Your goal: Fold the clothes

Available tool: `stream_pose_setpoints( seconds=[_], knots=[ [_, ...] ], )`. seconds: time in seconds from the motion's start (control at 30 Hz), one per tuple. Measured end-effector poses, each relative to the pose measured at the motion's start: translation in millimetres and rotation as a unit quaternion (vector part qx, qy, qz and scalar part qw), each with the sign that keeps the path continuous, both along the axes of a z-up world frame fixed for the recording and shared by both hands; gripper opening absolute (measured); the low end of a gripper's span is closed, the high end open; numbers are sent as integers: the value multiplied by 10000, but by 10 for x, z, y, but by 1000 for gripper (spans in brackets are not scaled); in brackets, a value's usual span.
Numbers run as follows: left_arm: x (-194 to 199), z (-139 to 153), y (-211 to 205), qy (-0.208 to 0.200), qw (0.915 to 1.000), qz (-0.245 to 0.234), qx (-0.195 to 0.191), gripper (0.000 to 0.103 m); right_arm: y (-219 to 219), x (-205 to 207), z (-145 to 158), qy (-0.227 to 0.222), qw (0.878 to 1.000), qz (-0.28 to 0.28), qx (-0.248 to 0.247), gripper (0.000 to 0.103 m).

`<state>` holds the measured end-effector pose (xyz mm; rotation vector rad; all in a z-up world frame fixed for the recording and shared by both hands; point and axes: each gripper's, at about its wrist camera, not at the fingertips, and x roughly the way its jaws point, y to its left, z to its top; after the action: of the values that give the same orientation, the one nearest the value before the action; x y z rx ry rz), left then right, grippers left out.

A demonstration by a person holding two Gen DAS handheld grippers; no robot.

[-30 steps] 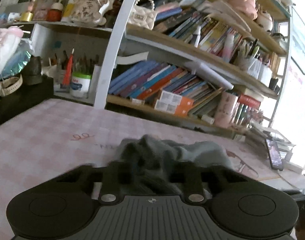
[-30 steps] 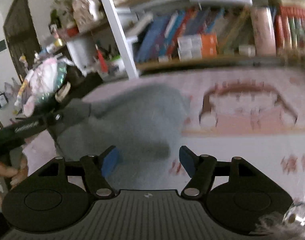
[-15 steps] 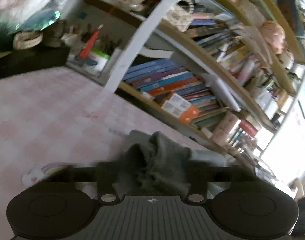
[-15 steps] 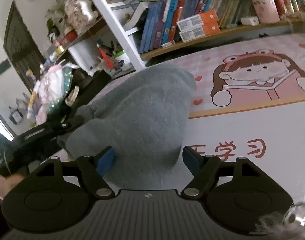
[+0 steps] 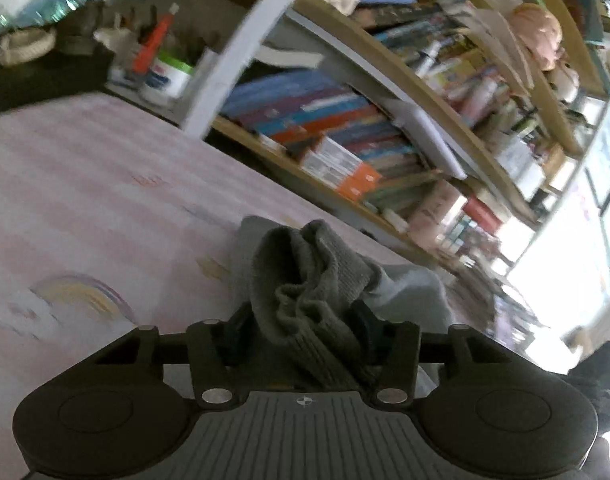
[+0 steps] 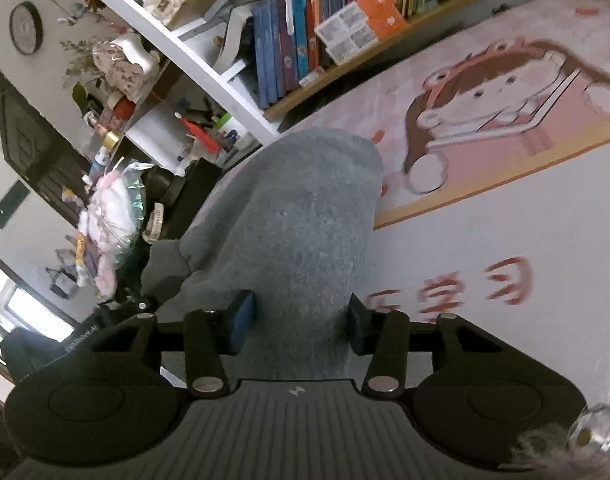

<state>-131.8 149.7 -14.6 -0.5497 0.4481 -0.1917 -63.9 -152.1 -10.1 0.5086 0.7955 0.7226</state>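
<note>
A grey knit garment (image 6: pixel 297 216) lies on the pink cartoon table mat (image 6: pixel 505 208). In the left wrist view my left gripper (image 5: pixel 301 320) is shut on a bunched ribbed edge of the garment (image 5: pixel 309 280), lifted a little above the mat (image 5: pixel 85 200). In the right wrist view my right gripper (image 6: pixel 299 316) is open, its blue-padded fingers on either side of the near part of the garment. The left gripper (image 6: pixel 105 320) shows at the left edge there, holding the garment's far corner.
A bookshelf (image 5: pixel 345 140) full of books runs along the table's far side, with a white upright post (image 6: pixel 209 76). Pen pots and a white jar (image 5: pixel 165 76) stand at the back left. A plastic bag (image 6: pixel 113 208) lies beyond the table's left end.
My left gripper has lifted and tilted with the garment edge still in it. My right gripper has moved in over the garment, and its jaws now straddle the cloth.
</note>
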Motion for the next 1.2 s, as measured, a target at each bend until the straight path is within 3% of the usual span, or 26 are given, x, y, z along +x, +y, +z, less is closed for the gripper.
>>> stream_pose_setpoints(
  seconds=[0.27,0.37,0.43,0.5,0.67,0.73,0.77,0.8,0.87,0.97,1.03,1.2],
  knots=[
    [-50,-13,-486,49,9953,-941,-246,48,-748,-241,67,-226,9983,-339,-409,50],
    [-79,3,-599,66,9942,-1059,-186,50,-946,-316,59,-236,9978,-473,-397,54],
    [-84,29,-636,78,9953,-967,-35,57,-1002,-337,48,-235,9977,-521,-369,56],
    [-69,36,-645,113,9959,-899,60,73,-1008,-335,42,-220,9978,-534,-329,60],
    [38,-45,-625,187,9961,-850,-111,73,-926,-277,-16,-72,9990,-418,-171,65],
    [92,-91,-620,219,9960,-830,-264,72,-881,-245,-32,-70,9989,-423,-175,61],
    [100,-100,-625,225,9960,-800,-321,67,-867,-236,-25,-98,9988,-437,-184,57],
    [93,-76,-647,184,9962,-797,-285,56,-845,-253,10,-252,9983,-460,-265,48],
    [35,8,-728,44,9971,-759,37,49,-773,-339,113,-766,9942,-478,-577,36],
    [-41,110,-858,-174,9952,-807,516,48,-619,-500,216,-1509,9805,-366,-1208,33],
    [-13,80,-825,-99,9959,-810,400,49,-611,-485,180,-1458,9802,-364,-1288,34],
    [59,0,-739,96,9966,-817,95,59,-819,-319,51,-718,9941,-465,-664,45]
  ],
)
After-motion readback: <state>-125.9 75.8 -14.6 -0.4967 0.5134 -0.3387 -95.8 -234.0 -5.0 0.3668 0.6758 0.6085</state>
